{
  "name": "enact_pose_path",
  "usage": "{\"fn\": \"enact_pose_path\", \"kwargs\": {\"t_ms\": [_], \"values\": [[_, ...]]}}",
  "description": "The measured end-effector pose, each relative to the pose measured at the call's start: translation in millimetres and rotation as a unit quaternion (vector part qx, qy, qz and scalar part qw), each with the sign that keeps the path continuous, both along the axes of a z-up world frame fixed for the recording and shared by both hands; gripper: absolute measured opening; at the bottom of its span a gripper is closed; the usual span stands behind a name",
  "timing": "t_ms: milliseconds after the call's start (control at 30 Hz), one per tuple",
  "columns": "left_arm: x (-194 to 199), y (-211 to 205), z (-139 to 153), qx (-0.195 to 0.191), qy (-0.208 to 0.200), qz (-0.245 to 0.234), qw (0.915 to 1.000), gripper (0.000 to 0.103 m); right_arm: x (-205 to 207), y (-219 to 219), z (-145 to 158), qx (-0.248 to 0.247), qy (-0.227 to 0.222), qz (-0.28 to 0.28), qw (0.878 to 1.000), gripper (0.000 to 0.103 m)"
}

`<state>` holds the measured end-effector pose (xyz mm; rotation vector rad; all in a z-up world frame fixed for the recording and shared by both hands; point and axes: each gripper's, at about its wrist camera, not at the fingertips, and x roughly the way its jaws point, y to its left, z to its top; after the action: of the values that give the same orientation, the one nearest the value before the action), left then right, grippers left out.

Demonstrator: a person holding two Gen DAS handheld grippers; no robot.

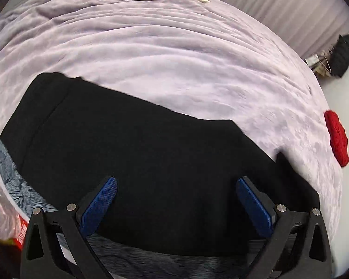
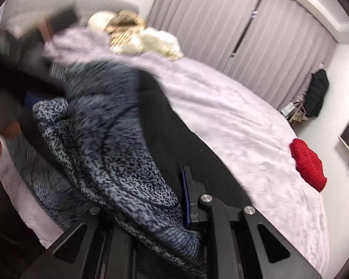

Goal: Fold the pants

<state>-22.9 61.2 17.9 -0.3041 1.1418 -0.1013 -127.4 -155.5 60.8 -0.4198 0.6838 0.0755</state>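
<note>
The black pants [image 1: 139, 153] lie spread flat on the lilac bed cover [image 1: 174, 58], their near edge overlapping a blue-grey patterned cloth [image 1: 18, 186] at the bed's side. The left claw [image 1: 175, 207] hovers over the near part of the pants with its blue pads [image 1: 100, 207] wide apart and nothing between them. In the right wrist view the right claw [image 2: 174, 209] is clamped together on a bunched fold of the same patterned cloth [image 2: 118, 153], which rises from the jaws in a blurred swathe; the black pants [image 2: 174, 125] lie just beyond it. The step in hand looks like clearing or sorting the pile so the pants lie free, rather than a fold proper: the pants show no crease yet. Next, I judge, the patterned cloth should be carried clear of the pants and let go, and then each claw needs an edge of the pants, waistband or hem, to bring one half over the other. A red knitted item [image 1: 337, 137] sits well apart, near the far edge.
</note>
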Motion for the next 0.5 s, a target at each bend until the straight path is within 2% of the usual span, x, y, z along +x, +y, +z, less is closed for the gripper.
{"fn": "enact_pose_path", "kwargs": {"t_ms": [100,167,200,267,333,367,400,467,500], "values": [[-2,20,-5,0.004,0.005,0.015,0.9999,0.103,5,28,-35,-0.051,0.031,0.006,0.998,0.018],[-5,23,-5,0.003,0.006,0.004,1.0,0.103,2,37,-41,-0.08,0.024,0.009,0.996,0.022],[-5,20,-2,0.003,0.005,-0.003,1.0,0.103,0,39,-41,-0.086,0.021,0.013,0.996,0.027],[-9,8,8,0.005,-0.006,-0.031,0.9995,0.103,-8,37,-34,-0.076,0.028,0.031,0.996,0.044],[-15,-9,20,0.012,-0.024,-0.06,0.9978,0.103,-23,26,-19,-0.05,0.035,0.054,0.997,0.073],[-18,-18,26,0.012,-0.034,-0.076,0.9964,0.103,-24,24,-9,-0.031,0.041,0.075,0.996,0.075],[-22,-29,33,0.01,-0.044,-0.094,0.9945,0.103,-34,13,4,0.01,0.055,0.108,0.993,0.075],[-31,-48,43,0.01,-0.059,-0.123,0.9906,0.103,-49,-15,28,0.102,0.073,0.162,0.979,0.077],[-37,-61,49,0.01,-0.069,-0.146,0.9869,0.103,-57,-35,40,0.141,0.066,0.173,0.973,0.084]]}}
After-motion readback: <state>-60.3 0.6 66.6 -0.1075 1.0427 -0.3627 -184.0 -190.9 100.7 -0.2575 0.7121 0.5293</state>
